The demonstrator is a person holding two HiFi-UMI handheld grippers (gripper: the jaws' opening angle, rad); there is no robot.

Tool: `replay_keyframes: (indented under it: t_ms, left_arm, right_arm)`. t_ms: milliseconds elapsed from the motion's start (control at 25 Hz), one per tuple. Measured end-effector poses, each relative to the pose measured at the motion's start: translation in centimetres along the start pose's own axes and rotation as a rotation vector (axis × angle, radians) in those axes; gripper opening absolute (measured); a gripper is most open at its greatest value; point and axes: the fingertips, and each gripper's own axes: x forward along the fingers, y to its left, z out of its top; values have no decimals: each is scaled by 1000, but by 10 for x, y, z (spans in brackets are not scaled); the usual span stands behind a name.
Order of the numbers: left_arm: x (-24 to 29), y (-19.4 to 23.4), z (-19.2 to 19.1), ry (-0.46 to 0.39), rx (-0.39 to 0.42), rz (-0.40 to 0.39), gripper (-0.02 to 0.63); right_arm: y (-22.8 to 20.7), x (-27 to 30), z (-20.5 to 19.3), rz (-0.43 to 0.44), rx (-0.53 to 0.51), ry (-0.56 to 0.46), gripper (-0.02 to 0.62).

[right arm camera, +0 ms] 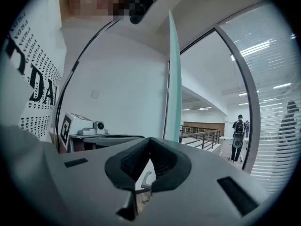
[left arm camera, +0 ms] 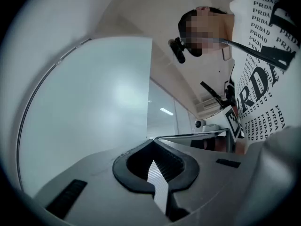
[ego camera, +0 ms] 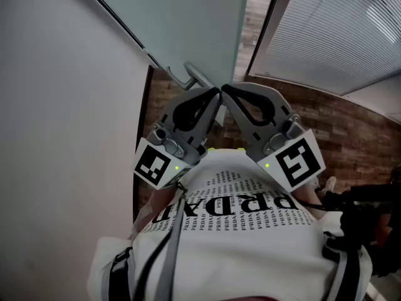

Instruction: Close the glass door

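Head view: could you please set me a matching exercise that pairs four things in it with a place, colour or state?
Things:
1. glass door
2. door handle
3. blinds
4. right gripper

Descriptions:
A. jaws shut, nothing between them
B. white slats, top right
C. silver lever, close ahead of the jaws
D. pale frosted panel, top centre

Pairs: 1-D, 2-C, 3-B, 4-A

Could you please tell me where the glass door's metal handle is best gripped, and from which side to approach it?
Take the metal lever handle on its straight bar, which stands clear of the glass door's face near the free edge. Coming from the person's side, one jaw above and one below, looks best. The right gripper, now shut, points at it and must open first.
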Motion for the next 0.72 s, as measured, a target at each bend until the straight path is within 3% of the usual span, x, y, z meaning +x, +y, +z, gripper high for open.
replay_keyframes:
  t_ms: [560, 720]
  left_arm:
    - [3, 4, 10, -32, 14, -10, -2]
    - [4, 6, 11, -31, 20, -10, -2]
  right_arm:
    - [0, 3, 0, 11, 17, 2, -3]
    - [-8, 1, 9, -35, 11, -15, -3]
